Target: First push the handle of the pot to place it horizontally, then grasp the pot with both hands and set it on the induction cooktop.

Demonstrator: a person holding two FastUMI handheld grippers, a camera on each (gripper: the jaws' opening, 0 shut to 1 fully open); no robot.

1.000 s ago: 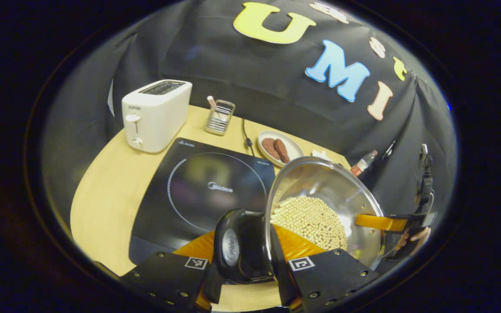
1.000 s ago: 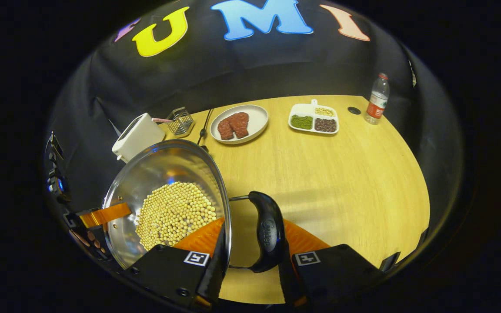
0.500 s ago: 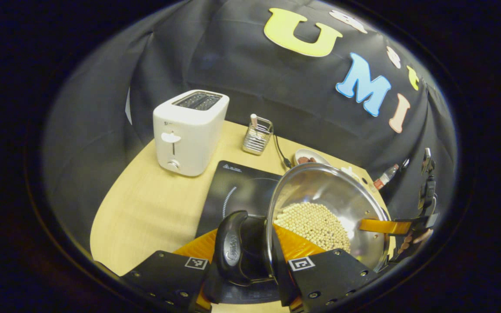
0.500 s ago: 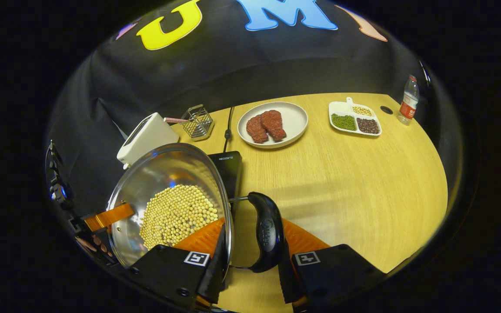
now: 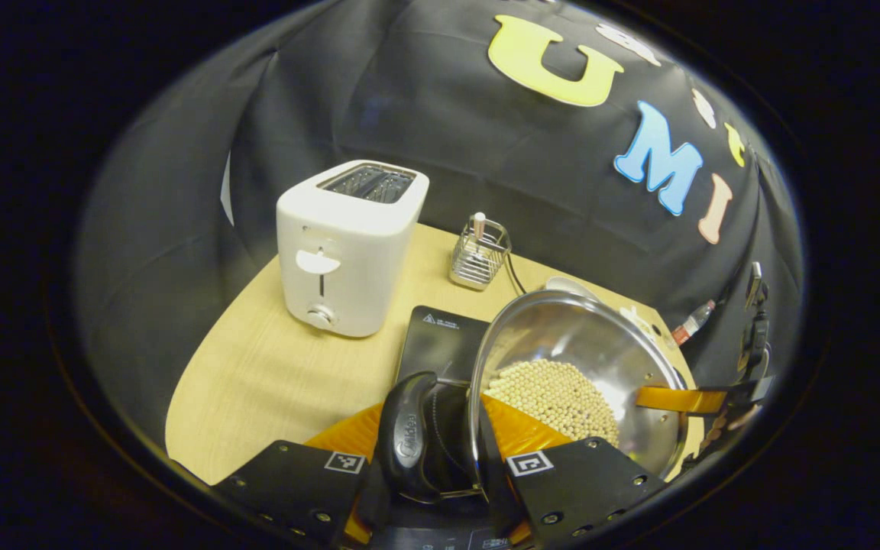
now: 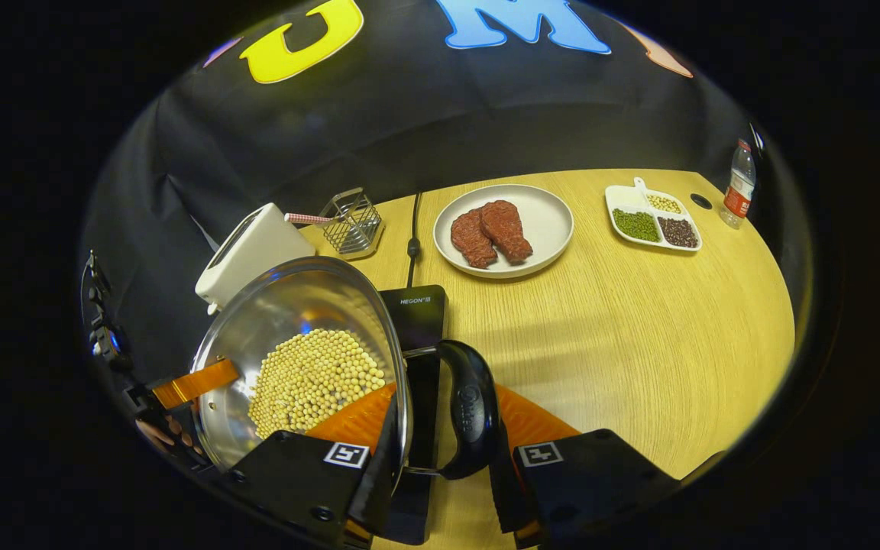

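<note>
A steel pot (image 5: 585, 344) holding pale beans (image 5: 554, 393) is held between both grippers over the black induction cooktop (image 5: 440, 344). My left gripper (image 5: 436, 466) is shut on the pot's black side handle (image 5: 408, 439), one finger inside the rim and one outside the handle. My right gripper (image 6: 440, 458) is shut the same way on the opposite black handle (image 6: 470, 409) of the pot (image 6: 287, 321). The cooktop (image 6: 418, 309) lies under the pot's right side. I cannot tell whether the pot touches it.
A white toaster (image 5: 348, 244) and a wire basket (image 5: 478, 252) stand behind the cooktop. On the wooden table (image 6: 638, 328) to the right are a plate with meat (image 6: 505, 229), a divided tray (image 6: 654, 225) and a bottle (image 6: 738, 187).
Both grippers have carried the pot to the left and toward the toaster. The cooktop, earlier in front of and beside the pot, now lies beneath it.
</note>
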